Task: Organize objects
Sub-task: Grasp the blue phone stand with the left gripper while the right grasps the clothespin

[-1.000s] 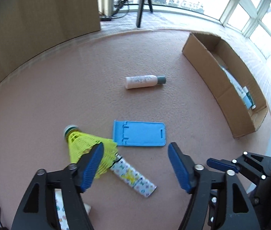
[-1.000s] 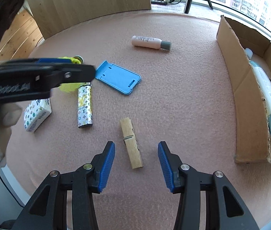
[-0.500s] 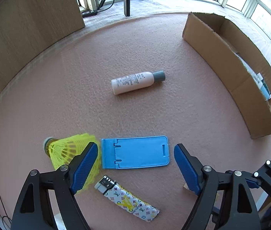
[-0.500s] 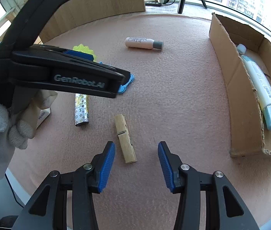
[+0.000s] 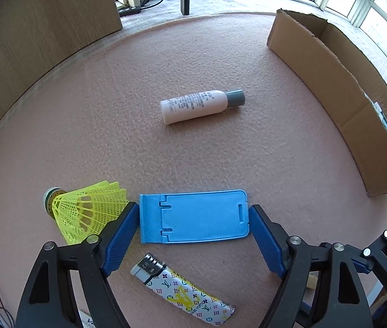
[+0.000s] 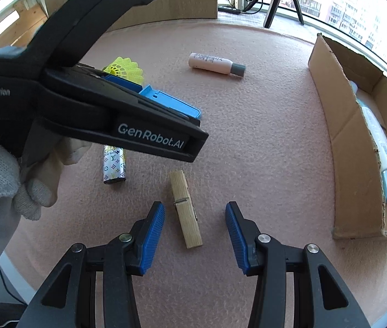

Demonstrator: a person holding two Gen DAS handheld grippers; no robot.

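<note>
— Blue phone stand [image 5: 196, 216] lies flat on the pink table [image 5: 166, 150], right between the spread fingers of the left gripper [image 5: 193, 233].

— And the right gripper [image 6: 194, 235]?

— Spread wide too, around the wooden clothespin [image 6: 185, 207]. The cardboard box [image 6: 352, 169] sits well off to its right.

Blue stand [image 6: 171, 104] half hidden behind left gripper [image 6: 127, 125].

right gripper [image 6: 194, 225] spread open around wooden clothespin [image 6: 185, 209].
</note>
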